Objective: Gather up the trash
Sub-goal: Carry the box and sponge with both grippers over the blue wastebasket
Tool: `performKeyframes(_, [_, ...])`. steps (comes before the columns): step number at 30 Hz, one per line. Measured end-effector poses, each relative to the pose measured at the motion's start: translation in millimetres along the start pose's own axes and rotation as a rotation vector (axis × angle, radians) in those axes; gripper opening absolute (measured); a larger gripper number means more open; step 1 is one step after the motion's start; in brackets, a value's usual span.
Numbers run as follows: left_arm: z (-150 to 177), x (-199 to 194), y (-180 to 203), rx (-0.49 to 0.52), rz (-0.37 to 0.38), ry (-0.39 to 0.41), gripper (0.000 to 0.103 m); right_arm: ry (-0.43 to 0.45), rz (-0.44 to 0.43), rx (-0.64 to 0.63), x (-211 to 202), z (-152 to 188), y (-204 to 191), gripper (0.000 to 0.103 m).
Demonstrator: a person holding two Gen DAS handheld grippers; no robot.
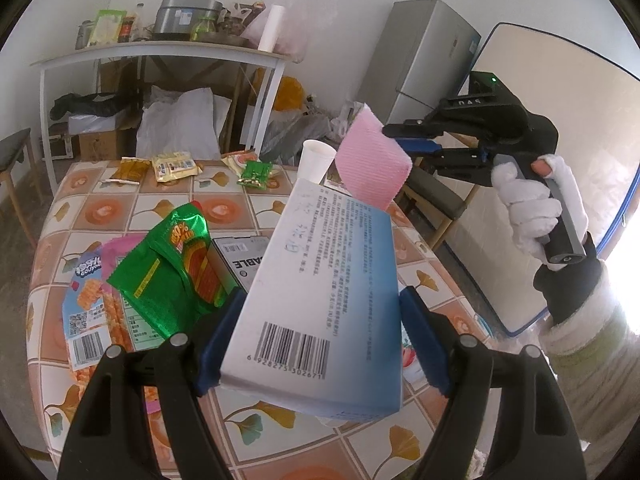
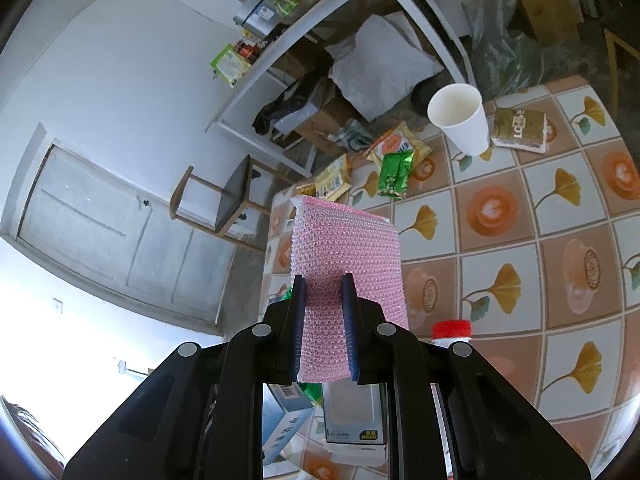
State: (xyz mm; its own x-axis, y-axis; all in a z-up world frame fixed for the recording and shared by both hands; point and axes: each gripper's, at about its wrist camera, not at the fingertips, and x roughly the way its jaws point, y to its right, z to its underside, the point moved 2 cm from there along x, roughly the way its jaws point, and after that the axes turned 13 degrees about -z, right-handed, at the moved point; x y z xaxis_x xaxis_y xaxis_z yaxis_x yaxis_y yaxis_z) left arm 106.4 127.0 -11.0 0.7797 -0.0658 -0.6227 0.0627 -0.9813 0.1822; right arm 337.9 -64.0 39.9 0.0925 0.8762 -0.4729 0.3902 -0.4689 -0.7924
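Observation:
My left gripper [image 1: 320, 312] is shut on a white and blue carton [image 1: 324, 304] with a barcode, held above the tiled table [image 1: 248, 200]. My right gripper [image 2: 323, 292] is shut on a pink bubble-wrap pouch [image 2: 344, 240], which also shows in the left wrist view [image 1: 372, 168], raised above the table's far right. A green snack wrapper [image 1: 172, 280], a blue and pink snack bag [image 1: 96, 300] and a black box [image 1: 244, 260] lie under the carton. A white paper cup [image 2: 460, 120] stands at the far edge.
Small snack packets [image 1: 176, 166] and a green packet [image 2: 396, 174] lie at the table's far edge. A gold packet [image 2: 520, 130] lies by the cup. A red-capped bottle [image 2: 450, 332] stands near my right gripper. A cluttered shelf [image 1: 160, 50], chairs and a fridge [image 1: 420, 60] surround the table.

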Motion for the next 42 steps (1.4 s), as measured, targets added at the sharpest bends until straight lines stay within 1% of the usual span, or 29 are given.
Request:
performKeyframes(5, [-3,-4,0,-0.006,0.002,0.015,0.076,0.028,0.003,-0.01,-14,1,-5,0.016])
performKeyframes(11, [-11,-11,5,-0.01,0.021,0.039,0.076,0.084,0.013,-0.016,-42,5,-9,0.016])
performKeyframes(18, [-24,-15,18,-0.014,0.059,0.056,0.076,0.171,0.034,-0.017,-88,19,-10,0.016])
performKeyframes(24, [-35,-16,43,0.005,0.109,0.058,0.076,0.258,0.052,-0.002,-134,41,-4,0.016])
performKeyframes(30, [-50,-13,86,0.052,0.174,0.052,0.076,0.348,0.065,0.029,-183,69,12,0.016])
performKeyframes(33, [-58,-5,112,0.075,0.211,0.029,0.076,0.392,0.074,0.054,-208,85,25,0.016])
performKeyframes(37, [-68,7,157,0.109,0.279,-0.017,0.076,0.457,0.083,0.094,-242,110,45,0.016])
performKeyframes(39, [-70,13,184,0.144,0.309,-0.037,0.076,0.501,0.096,0.12,-265,127,58,0.016])
performKeyframes(42, [-69,28,237,0.22,0.368,-0.098,0.076,0.565,0.124,0.173,-296,150,80,0.016])
